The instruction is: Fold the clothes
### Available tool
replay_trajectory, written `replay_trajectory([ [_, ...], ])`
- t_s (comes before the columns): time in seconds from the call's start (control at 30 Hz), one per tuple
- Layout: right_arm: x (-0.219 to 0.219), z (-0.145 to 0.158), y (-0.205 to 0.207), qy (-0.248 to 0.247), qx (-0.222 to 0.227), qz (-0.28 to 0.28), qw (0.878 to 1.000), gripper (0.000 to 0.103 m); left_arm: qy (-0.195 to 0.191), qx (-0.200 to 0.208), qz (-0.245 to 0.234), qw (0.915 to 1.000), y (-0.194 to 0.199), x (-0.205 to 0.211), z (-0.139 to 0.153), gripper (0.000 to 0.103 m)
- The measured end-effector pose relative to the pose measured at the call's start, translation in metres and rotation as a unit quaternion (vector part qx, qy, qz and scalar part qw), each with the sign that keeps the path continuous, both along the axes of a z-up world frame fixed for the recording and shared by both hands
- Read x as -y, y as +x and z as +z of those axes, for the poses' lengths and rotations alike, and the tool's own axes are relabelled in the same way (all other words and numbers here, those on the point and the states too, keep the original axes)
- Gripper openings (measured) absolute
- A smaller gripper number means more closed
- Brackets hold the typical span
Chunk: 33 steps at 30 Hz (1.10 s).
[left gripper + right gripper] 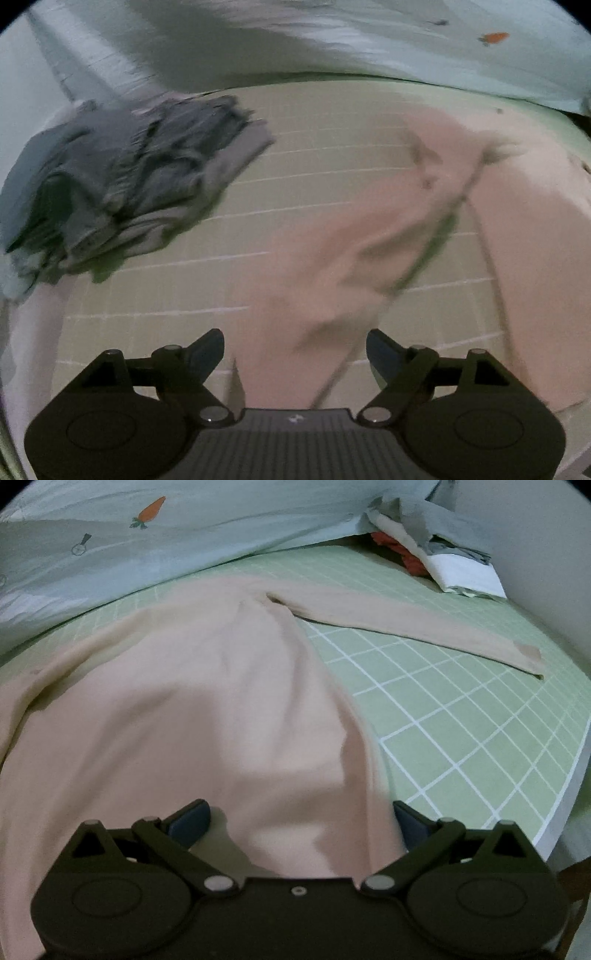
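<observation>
A pale pink long-sleeved garment [192, 709] lies spread on the green checked bed sheet [461, 720]. One sleeve [424, 627] stretches out to the right. My right gripper [299, 814] hovers over the garment's near part, open, its pads apart from the cloth that shows between them. In the blurred left wrist view the same pink garment [369, 236] runs from the right edge down under my left gripper [295, 350]. That gripper is open too, with cloth seen below the gap and nothing pinched.
A stack of grey clothes [122, 177] sits on the sheet at the left. Another heap of grey, white and red clothes [436, 550] lies at the far right corner. A light blue quilt with carrot prints [147, 535] borders the far side. The bed's edge [565, 805] is at the right.
</observation>
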State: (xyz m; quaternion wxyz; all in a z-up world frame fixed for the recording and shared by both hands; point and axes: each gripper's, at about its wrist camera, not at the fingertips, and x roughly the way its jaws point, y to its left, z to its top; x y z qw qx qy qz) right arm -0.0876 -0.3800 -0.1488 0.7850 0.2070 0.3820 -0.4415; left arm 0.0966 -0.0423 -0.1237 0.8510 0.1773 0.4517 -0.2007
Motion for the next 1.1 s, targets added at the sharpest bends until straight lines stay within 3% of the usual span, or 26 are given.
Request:
replay_trajectory([
  [0.17,-0.006,0.0,0.003,-0.009,-0.002,-0.01,1.0,0.103,0.021,0.016,0.055,0.9981,0.025,-0.035,-0.004,0.086],
  [0.3,-0.008,0.001,0.004,-0.011,-0.003,-0.015,1.0,0.103,-0.007,0.02,0.075,0.9969,0.033,-0.05,0.005,0.086],
  [0.5,-0.011,-0.001,0.003,-0.015,0.0,-0.018,1.0,0.103,-0.018,0.046,-0.034,0.9982,0.011,0.0,0.012,0.089],
  [0.73,-0.005,0.0,0.002,-0.007,-0.002,-0.008,1.0,0.103,-0.019,0.044,-0.138,0.9892,-0.005,0.063,-0.004,0.089],
  [0.8,-0.005,0.0,0.002,-0.006,-0.002,-0.006,1.0,0.103,-0.021,0.036,-0.149,0.988,-0.003,0.075,-0.009,0.084],
  [0.9,-0.005,0.0,0.001,-0.006,-0.001,-0.003,1.0,0.103,-0.017,0.02,-0.144,0.9892,0.005,0.083,-0.015,0.059],
  [0.93,-0.005,0.0,0.001,-0.006,-0.001,-0.002,1.0,0.103,-0.019,0.014,-0.142,0.9896,0.008,0.084,-0.015,0.045],
  [0.97,-0.005,0.0,0.0,-0.006,-0.001,-0.001,1.0,0.103,-0.026,0.008,-0.139,0.9899,0.013,0.081,-0.011,0.022],
  [1.0,-0.005,0.0,0.0,-0.006,-0.001,-0.001,1.0,0.103,-0.033,0.002,-0.136,0.9901,0.019,0.078,-0.008,0.012],
  [1.1,-0.005,0.0,-0.001,-0.006,0.0,0.001,1.0,0.103,-0.08,-0.026,-0.115,0.9898,0.041,0.062,0.007,0.012],
])
